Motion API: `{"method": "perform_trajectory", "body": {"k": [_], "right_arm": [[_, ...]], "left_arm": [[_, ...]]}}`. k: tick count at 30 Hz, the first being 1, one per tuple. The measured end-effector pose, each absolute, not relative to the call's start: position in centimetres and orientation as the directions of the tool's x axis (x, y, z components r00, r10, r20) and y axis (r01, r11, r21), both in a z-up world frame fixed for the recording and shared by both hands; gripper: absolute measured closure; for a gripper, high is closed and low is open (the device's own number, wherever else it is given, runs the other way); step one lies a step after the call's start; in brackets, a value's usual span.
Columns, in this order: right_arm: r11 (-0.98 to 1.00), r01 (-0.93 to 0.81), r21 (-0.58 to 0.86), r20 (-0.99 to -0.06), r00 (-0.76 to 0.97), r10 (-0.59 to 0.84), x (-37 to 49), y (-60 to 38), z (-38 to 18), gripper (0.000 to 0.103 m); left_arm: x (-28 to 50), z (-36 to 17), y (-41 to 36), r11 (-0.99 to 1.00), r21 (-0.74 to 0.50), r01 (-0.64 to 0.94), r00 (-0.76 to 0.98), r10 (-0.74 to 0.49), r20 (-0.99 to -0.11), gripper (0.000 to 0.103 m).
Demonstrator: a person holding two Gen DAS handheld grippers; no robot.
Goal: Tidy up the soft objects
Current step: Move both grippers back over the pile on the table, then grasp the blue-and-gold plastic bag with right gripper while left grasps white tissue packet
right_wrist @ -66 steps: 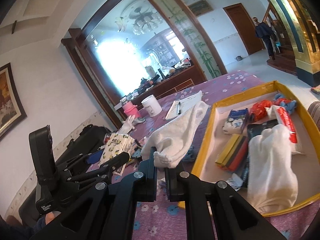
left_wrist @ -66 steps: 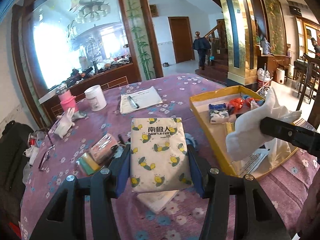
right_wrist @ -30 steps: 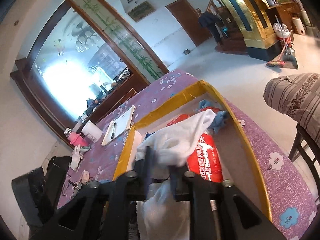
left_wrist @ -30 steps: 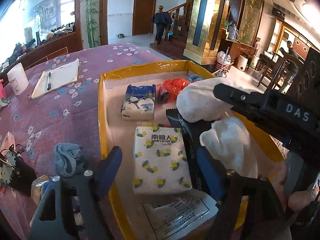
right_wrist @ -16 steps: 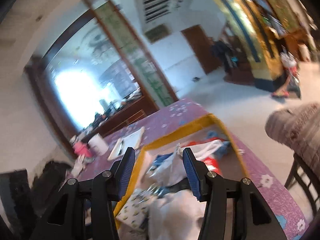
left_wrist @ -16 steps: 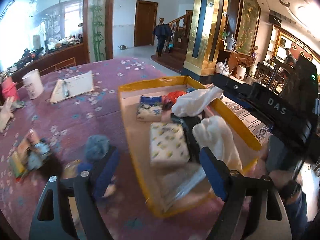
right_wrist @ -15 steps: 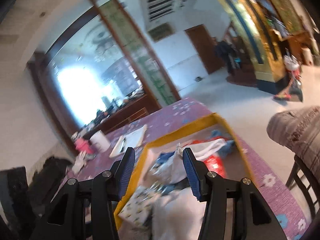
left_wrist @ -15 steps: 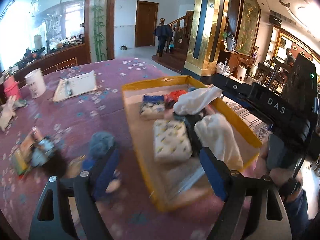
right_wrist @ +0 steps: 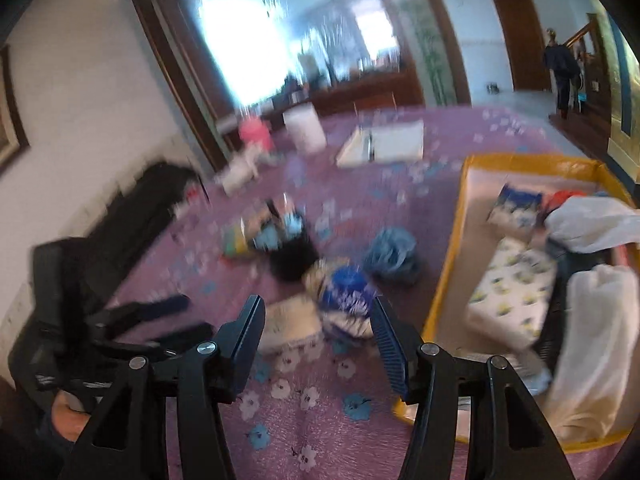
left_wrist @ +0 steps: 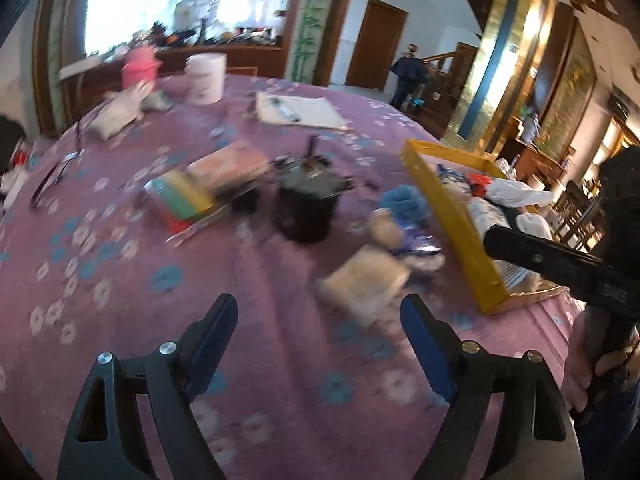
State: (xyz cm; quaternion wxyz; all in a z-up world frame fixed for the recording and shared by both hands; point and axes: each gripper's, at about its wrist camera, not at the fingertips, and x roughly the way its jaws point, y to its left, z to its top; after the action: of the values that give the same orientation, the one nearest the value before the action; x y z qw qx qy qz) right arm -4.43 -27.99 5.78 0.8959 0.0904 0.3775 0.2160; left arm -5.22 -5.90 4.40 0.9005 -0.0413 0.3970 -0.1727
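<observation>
Writing is nowhere legible: both views are smeared by motion blur.

Left wrist view, left to right: pink cup [left_wrist: 138, 65] and white tub [left_wrist: 205, 77] at the far edge of the surface [left_wrist: 120, 264], which wears a purple flowered cloth; one notepad [left_wrist: 300, 110]; one stack of coloured sponges [left_wrist: 180, 198]; one dark pouch [left_wrist: 308, 208]; one blue cloth ball [left_wrist: 404, 200]; one pale packet [left_wrist: 366, 280]; one yellow-rimmed tray [left_wrist: 452, 216] at the right. The left tool [left_wrist: 320, 344] hangs over bare cloth, angled downward, its blue pads set wide with nothing between them. The right tool's black body crosses the right edge, gripped by a hand [left_wrist: 588, 364].

Right wrist view, left to right: the left tool's body [right_wrist: 100, 320] at lower left; the pale packet [right_wrist: 290, 322]; one blue and white pack [right_wrist: 346, 300]; the blue cloth ball [right_wrist: 394, 258]; the tray [right_wrist: 452, 264]. Inside the tray lie two patterned tissue packs, one blue [right_wrist: 518, 208] and one with yellow flowers [right_wrist: 510, 280], plus two white cloths [right_wrist: 592, 228] [right_wrist: 592, 344] and a red item [right_wrist: 564, 198]. The right tool [right_wrist: 320, 340] points down at the blue and white pack; its jaws are opening and grip nothing, though the pack shows in the gap beyond the tips.
</observation>
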Motion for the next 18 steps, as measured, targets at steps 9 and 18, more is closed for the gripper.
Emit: {"method": "perform_trajectory", "body": {"k": [9,18], "right_arm": [[0.948,-0.246,0.201,-0.824,0.48,0.299,2.4,-25.3,2.8,0.035],[0.907,-0.296,0.3,-0.714,0.561,0.42,-1.0,-26.3,4.5,0.074]], "left_arm": [[-6.2,4.2,-5.1,0.904,-0.228,0.363,0.572,-0.409,-0.711,0.016],[-4.2,4.1,-8.9,0.872,-0.145,0.468,0.496,-0.395,-0.774,0.01]]}}
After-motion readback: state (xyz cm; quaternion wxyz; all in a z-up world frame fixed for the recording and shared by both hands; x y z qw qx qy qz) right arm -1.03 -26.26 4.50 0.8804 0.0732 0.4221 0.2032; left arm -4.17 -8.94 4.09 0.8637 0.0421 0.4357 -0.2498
